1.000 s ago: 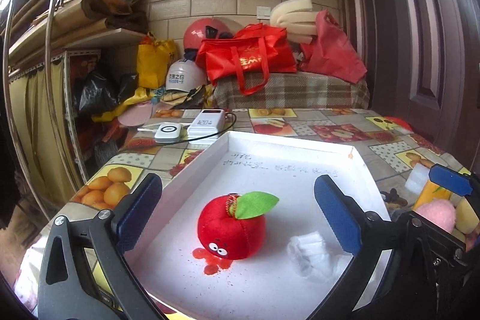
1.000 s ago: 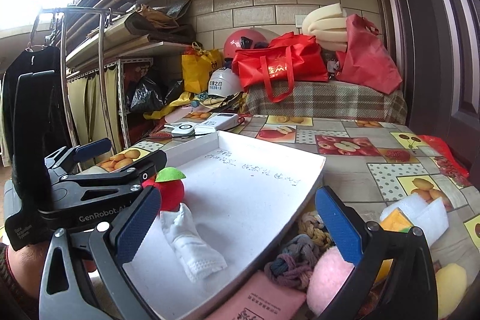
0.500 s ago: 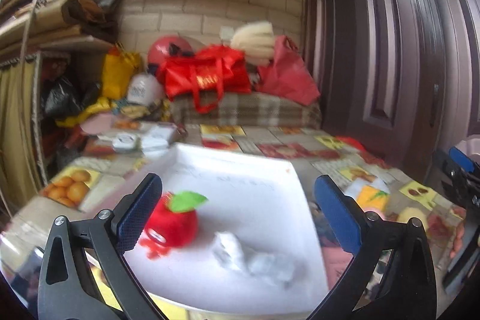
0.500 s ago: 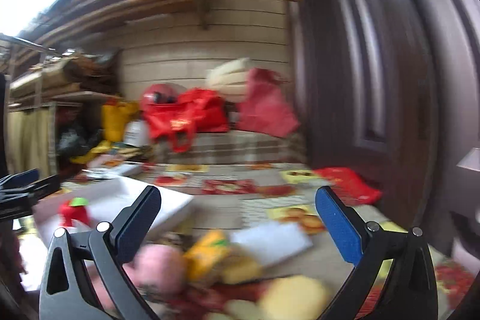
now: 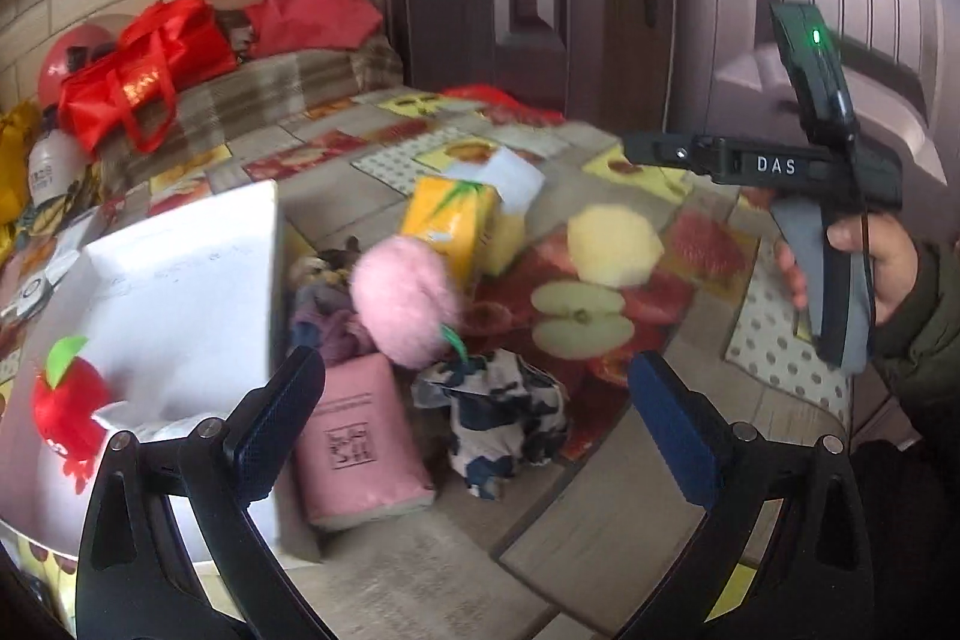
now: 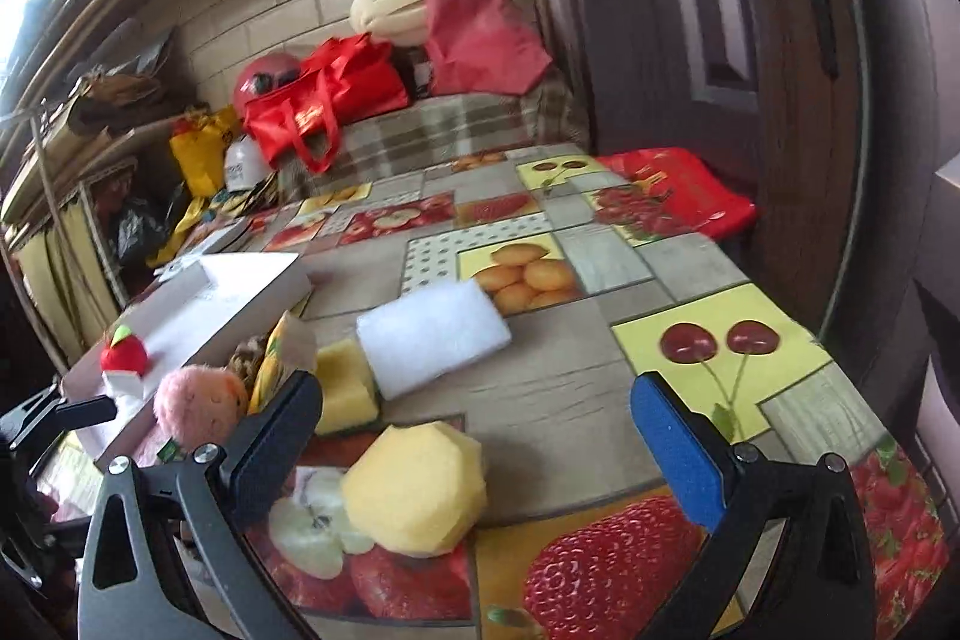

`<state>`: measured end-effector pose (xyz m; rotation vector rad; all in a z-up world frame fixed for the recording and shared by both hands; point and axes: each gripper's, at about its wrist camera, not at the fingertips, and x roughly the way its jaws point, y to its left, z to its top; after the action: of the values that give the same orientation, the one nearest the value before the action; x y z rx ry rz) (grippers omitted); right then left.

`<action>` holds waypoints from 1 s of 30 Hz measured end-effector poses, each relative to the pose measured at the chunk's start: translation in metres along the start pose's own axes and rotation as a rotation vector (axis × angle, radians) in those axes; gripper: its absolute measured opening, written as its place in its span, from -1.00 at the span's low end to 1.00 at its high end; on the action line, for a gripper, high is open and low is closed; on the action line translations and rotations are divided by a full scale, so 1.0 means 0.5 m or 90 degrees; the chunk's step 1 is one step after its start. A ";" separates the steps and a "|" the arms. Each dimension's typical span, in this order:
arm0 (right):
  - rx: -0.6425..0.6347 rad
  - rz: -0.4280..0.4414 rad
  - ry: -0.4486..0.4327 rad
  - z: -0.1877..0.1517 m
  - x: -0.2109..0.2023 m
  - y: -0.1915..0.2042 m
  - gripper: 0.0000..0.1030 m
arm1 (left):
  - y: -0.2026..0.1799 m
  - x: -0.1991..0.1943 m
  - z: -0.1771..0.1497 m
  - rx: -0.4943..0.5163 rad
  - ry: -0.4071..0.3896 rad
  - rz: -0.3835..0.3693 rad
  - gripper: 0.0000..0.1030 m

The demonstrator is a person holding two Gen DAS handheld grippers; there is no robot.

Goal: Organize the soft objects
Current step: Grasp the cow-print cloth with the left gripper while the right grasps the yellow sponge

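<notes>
Yellow sponge (image 6: 414, 490) lies between the right gripper's (image 6: 480, 454) open jaws (seemingly untouched).

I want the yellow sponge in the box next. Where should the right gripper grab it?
Grip the yellow sponge across its flat side facets, coming from above. It lies free on the table, right before the open right gripper, with bare cloth on its right; its faceted sides probably suit flat pads.

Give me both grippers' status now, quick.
Left gripper: jaws open, holding nothing.
Right gripper: jaws open, holding nothing.
</notes>
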<state>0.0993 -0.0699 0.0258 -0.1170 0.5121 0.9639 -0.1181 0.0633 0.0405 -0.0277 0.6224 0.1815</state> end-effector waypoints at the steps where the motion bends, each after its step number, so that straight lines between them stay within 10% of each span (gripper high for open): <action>1: -0.015 0.004 0.011 -0.002 0.004 0.007 1.00 | -0.003 0.009 -0.001 0.001 0.015 0.000 0.98; 9: -0.117 0.005 0.200 -0.025 0.111 0.061 0.99 | -0.011 0.051 -0.011 0.010 0.087 -0.019 0.90; 12: -0.109 0.010 0.237 -0.031 0.129 0.053 0.27 | -0.029 0.070 -0.009 0.042 0.108 -0.020 0.87; 18: -0.085 0.023 0.211 -0.025 0.110 0.040 0.19 | -0.052 0.107 -0.014 0.076 0.159 -0.047 -0.10; 30: -0.046 0.008 0.109 -0.004 0.057 0.020 0.17 | -0.041 0.036 -0.005 0.061 0.029 -0.040 -0.26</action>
<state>0.1038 -0.0435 0.0120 -0.2631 0.6360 0.9905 -0.1017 0.0460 0.0275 0.0411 0.6745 0.0901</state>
